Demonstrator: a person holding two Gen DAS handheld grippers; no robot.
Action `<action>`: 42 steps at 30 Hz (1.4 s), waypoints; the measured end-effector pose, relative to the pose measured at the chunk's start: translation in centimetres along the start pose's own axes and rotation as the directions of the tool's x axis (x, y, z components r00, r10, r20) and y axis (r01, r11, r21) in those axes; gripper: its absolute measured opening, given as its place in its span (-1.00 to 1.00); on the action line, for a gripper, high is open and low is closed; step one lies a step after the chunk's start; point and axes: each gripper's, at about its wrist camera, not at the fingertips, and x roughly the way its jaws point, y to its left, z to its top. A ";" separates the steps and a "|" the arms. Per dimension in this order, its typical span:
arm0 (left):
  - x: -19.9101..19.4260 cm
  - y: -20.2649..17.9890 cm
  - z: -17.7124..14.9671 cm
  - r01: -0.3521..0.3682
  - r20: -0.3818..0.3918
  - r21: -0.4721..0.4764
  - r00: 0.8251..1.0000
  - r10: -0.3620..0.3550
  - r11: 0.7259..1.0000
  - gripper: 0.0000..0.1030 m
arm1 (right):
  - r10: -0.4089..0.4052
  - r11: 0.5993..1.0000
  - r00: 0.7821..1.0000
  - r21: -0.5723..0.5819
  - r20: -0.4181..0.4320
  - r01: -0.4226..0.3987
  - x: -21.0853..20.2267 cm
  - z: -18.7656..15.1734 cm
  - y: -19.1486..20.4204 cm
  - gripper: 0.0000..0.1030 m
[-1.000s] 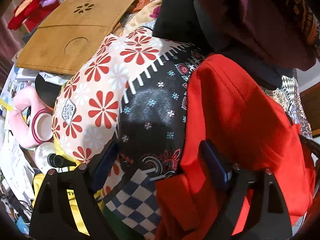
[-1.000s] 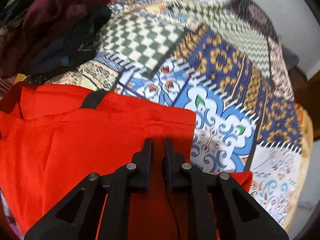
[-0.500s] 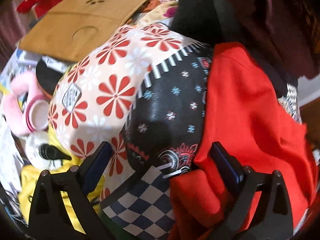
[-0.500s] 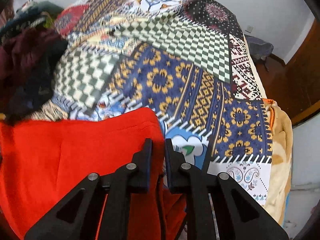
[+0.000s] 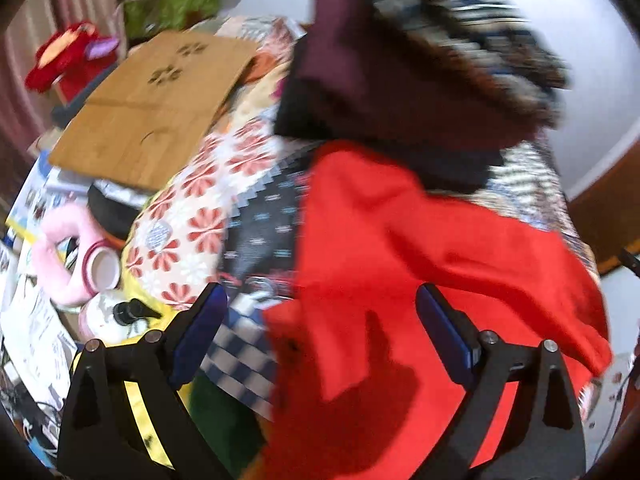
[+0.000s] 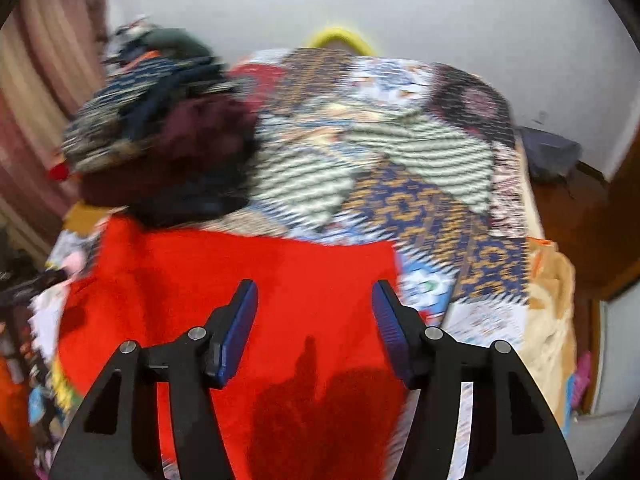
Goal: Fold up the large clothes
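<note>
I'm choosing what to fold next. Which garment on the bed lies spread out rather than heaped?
The red garment, lying fairly flat on the patchwork bedspread in front of both grippers. The maroon and dark clothes behind it sit bunched in a pile.

The red garment [image 5: 400, 264] is a plain, bright red piece of cloth, lying loose on the bed over the patchwork bedspread [image 6: 420, 168]. In the right wrist view it spreads wide and mostly flat, its far edge running fairly straight across the bedspread and ending in a squared corner on the right. In the left wrist view it looks more rumpled, with soft folds and a flap doubled over near the lower middle. Its far end reaches up to the heap of dark clothes [image 5: 400, 80], maroon, black and patterned pieces piled on the bed, and seems to touch or slip just under it. Both views are blurred, so seams and details cannot be made out.
</note>
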 end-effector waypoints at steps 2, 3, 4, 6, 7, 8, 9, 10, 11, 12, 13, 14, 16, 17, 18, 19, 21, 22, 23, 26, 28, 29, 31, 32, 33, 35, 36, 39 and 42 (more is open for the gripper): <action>-0.8 -1.7 -0.5 0.041 0.008 0.030 0.999 -0.041 0.999 0.87 | 0.032 0.999 0.999 -0.037 -0.015 -0.032 -0.1 -1.4 1.9 0.08; -0.9 -2.6 -0.7 0.056 0.005 0.039 0.998 -0.056 0.998 0.87 | 0.042 0.998 0.999 -0.053 -0.029 -0.043 0.1 -2.1 2.6 0.08; -0.9 -3.7 -1.4 0.084 -0.006 0.056 0.997 -0.083 0.995 0.87 | 0.048 0.997 0.998 -0.066 -0.046 -0.051 0.3 -2.8 3.1 0.08; -0.7 -5.3 -2.6 0.114 -0.035 0.083 0.993 -0.111 0.990 0.87 | 0.052 0.994 0.995 -0.091 -0.085 -0.060 1.1 -4.2 3.7 0.08; -0.2 -5.9 -3.2 0.121 -0.055 0.100 0.992 -0.116 0.988 0.87 | 0.040 0.992 0.993 -0.112 -0.114 -0.053 1.7 -5.2 4.1 0.08; 0.4 -6.5 -3.9 0.119 -0.077 0.115 0.991 -0.111 0.986 0.87 | 0.017 0.991 0.991 -0.130 -0.135 -0.035 2.4 -5.9 4.2 0.08; 1.0 -7.0 -4.8 0.112 -0.102 0.128 0.990 -0.100 0.985 0.87 | -0.003 0.990 0.989 -0.143 -0.148 -0.019 2.9 -6.3 4.1 0.08; 1.9 -7.2 -5.6 0.102 -0.127 0.137 0.988 -0.085 0.985 0.87 | -0.048 0.986 0.985 -0.164 -0.164 0.020 3.7 -7.0 3.8 0.08; 2.7 -7.2 -6.3 0.090 -0.147 0.147 0.987 -0.068 0.985 0.87 | -0.100 0.981 0.981 -0.179 -0.168 0.070 4.4 -7.6 3.3 0.08; 3.3 -7.1 -7.0 0.078 -0.160 0.156 0.986 -0.053 0.985 0.87 | -0.120 0.980 0.979 -0.176 -0.162 0.091 4.6 -7.8 2.5 0.08; 3.9 -6.8 -7.8 0.075 -0.161 0.162 0.986 -0.049 0.984 0.87 | -0.104 0.986 0.982 -0.148 -0.157 0.081 4.7 -7.9 1.4 0.09; 4.0 -6.4 -8.5 0.083 -0.150 0.160 0.987 -0.059 0.984 0.87 | -0.094 0.990 0.984 -0.120 -0.153 0.076 4.5 -7.8 0.7 0.09; 3.3 -5.4 -9.4 0.088 -0.116 0.142 0.991 -0.072 0.986 0.87 | -0.113 0.993 0.985 -0.033 -0.129 0.110 4.1 -7.4 -1.5 0.09; 2.9 -4.9 -9.6 0.088 -0.108 0.137 0.991 -0.073 0.987 0.87 | -0.127 0.992 0.985 0.001 -0.117 0.128 4.0 -7.1 -2.4 0.09; 2.4 -4.6 -9.9 0.090 -0.104 0.138 0.992 -0.076 0.986 0.87 | -0.129 0.991 0.985 0.021 -0.117 0.132 4.0 -7.1 -2.9 0.09; 2.2 -4.3 -10.1 0.090 -0.105 0.144 0.992 -0.075 0.985 0.87 | -0.132 0.989 0.984 0.054 -0.118 0.139 4.0 -7.0 -3.6 0.09; 1.5 -4.2 -10.9 0.046 -0.090 0.187 0.996 -0.030 0.981 0.87 | -0.134 0.988 0.984 0.065 -0.114 0.142 4.0 -7.3 -3.6 0.09; 1.1 -4.4 -11.4 -0.012 -0.073 0.213 0.997 0.028 0.977 0.87 | -0.146 0.987 0.983 0.057 -0.110 0.152 3.8 -7.4 -3.0 0.10; 0.8 -4.2 -11.7 -0.060 -0.063 0.233 0.995 0.077 0.971 0.87 | -0.163 0.985 0.981 0.041 -0.107 0.168 3.6 -7.4 -2.5 0.10; 0.0 -2.8 -12.6 -0.070 -0.059 0.189 0.995 0.083 0.980 0.87 | -0.183 0.983 0.979 0.019 -0.095 0.185 2.7 -7.6 -1.2 0.15; -0.7 -1.1 -12.8 -0.059 -0.082 0.092 0.994 0.066 0.994 0.87 | -0.167 0.986 0.982 0.013 -0.086 0.169 1.7 -7.6 -0.5 0.15; -1.3 -0.2 -12.8 -0.046 -0.081 0.032 0.996 0.048 0.998 0.87 | -0.148 0.989 0.986 0.014 -0.079 0.150 1.2 -7.6 -0.2 0.15; -2.6 1.6 -12.9 -0.018 -0.063 -0.094 0.998 0.012 0.995 0.87 | -0.119 0.992 0.991 0.024 -0.063 0.120 0.3 -7.6 0.1 0.15; -3.1 2.2 -13.0 -0.001 -0.053 -0.135 0.999 -0.006 0.991 0.87 | -0.105 0.994 0.993 0.033 -0.051 0.107 0.0 -7.6 0.3 0.16; -3.7 2.8 -13.0 0.026 -0.041 -0.185 0.999 -0.034 0.982 0.87 | -0.089 0.995 0.995 0.044 -0.041 0.091 -0.3 -7.6 0.3 0.19; -4.6 4.0 -13.2 0.095 -0.017 -0.290 0.994 -0.105 0.952 0.87 | -0.055 0.996 0.998 0.069 -0.020 0.057 -0.7 -7.7 0.7 0.26; -4.7 4.4 -13.4 0.128 -0.012 -0.333 0.990 -0.140 0.934 0.87 | -0.043 0.996 0.999 0.076 -0.015 0.044 -0.8 -7.8 0.9 0.27; -3.9 5.0 -14.1 0.204 -0.024 -0.425 0.971 -0.237 0.882 0.87 | -0.004 0.996 1.000 0.087 -0.005 0.005 -1.0 -8.3 1.8 0.29; -2.4 4.5 -15.2 0.207 -0.057 -0.460 0.964 -0.261 0.864 0.86 | -0.002 0.998 1.000 0.071 -0.009 0.002 -0.8 -8.8 2.5 0.29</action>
